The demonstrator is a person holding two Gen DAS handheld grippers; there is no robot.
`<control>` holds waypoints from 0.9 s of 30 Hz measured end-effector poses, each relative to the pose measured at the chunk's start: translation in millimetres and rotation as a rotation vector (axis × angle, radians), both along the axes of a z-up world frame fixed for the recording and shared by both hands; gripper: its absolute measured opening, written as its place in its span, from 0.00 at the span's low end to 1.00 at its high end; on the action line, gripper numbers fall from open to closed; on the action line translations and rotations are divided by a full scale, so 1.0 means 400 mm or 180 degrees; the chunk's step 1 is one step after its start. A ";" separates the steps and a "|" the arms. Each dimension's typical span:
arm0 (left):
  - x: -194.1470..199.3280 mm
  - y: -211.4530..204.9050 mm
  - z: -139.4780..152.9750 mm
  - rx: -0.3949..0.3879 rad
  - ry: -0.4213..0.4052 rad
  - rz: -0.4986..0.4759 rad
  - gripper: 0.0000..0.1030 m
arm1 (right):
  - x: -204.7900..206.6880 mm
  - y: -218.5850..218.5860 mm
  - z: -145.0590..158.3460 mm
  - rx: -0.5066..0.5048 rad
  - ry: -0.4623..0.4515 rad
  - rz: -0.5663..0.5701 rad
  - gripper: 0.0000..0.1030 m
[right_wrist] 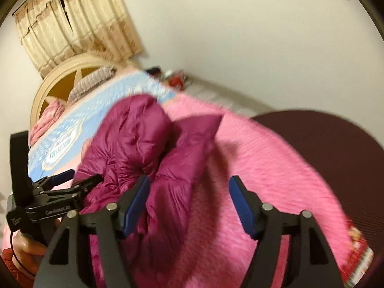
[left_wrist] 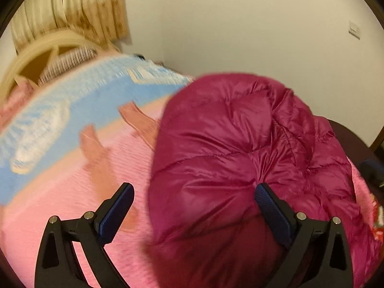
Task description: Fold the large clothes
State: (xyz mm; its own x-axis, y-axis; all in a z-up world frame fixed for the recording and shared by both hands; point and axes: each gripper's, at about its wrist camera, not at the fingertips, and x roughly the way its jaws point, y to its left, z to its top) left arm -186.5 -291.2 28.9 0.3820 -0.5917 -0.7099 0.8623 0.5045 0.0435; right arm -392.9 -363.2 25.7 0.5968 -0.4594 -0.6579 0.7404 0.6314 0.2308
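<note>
A shiny magenta quilted puffer jacket [left_wrist: 228, 144] lies bunched in a mound on a fuzzy pink blanket [left_wrist: 60, 216] covering the bed, with a light blue patterned cover [left_wrist: 100, 88] farther up toward the cream arched headboard [right_wrist: 62, 72]. The left gripper [left_wrist: 194, 192] is spread wide, its right blue pad touching the jacket's puffed fabric and the left pad over the blanket. The right gripper [right_wrist: 189, 184] is also spread apart, gripping nothing, its left pad against the jacket's edge. Cream pleated curtains [right_wrist: 79, 21] hang behind.
</note>
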 end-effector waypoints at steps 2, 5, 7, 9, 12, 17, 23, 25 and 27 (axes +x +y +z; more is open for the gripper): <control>-0.023 0.020 0.025 -0.0001 -0.0148 0.0013 0.99 | -0.020 0.028 0.028 -0.0120 -0.0010 -0.0083 0.69; -0.057 0.057 0.065 -0.0043 -0.0284 0.0038 0.99 | -0.021 0.075 0.063 -0.0286 -0.0044 -0.0146 0.70; -0.067 0.080 0.082 -0.0056 -0.0294 0.0099 0.99 | -0.010 0.107 0.082 -0.0390 -0.0068 -0.0188 0.74; -0.070 0.097 0.097 -0.0105 -0.0269 0.0141 0.99 | 0.000 0.138 0.096 -0.0453 -0.0122 -0.0204 0.77; -0.057 0.132 0.106 -0.0157 -0.0315 0.0261 0.99 | 0.016 0.186 0.104 -0.0524 -0.0173 -0.0186 0.81; -0.056 0.203 0.133 -0.0291 -0.0580 0.0488 0.99 | 0.021 0.273 0.128 -0.0825 -0.0208 -0.0219 0.90; -0.070 0.279 0.154 -0.0453 -0.0554 0.0567 0.99 | 0.049 0.346 0.157 -0.1108 -0.0182 -0.0237 0.98; -0.078 0.294 0.159 -0.0464 -0.0576 0.0583 0.99 | 0.057 0.370 0.158 -0.1182 -0.0158 -0.0247 0.98; -0.088 0.306 0.165 -0.0484 -0.0640 0.0607 0.99 | 0.066 0.380 0.155 -0.1176 -0.0130 -0.0260 0.98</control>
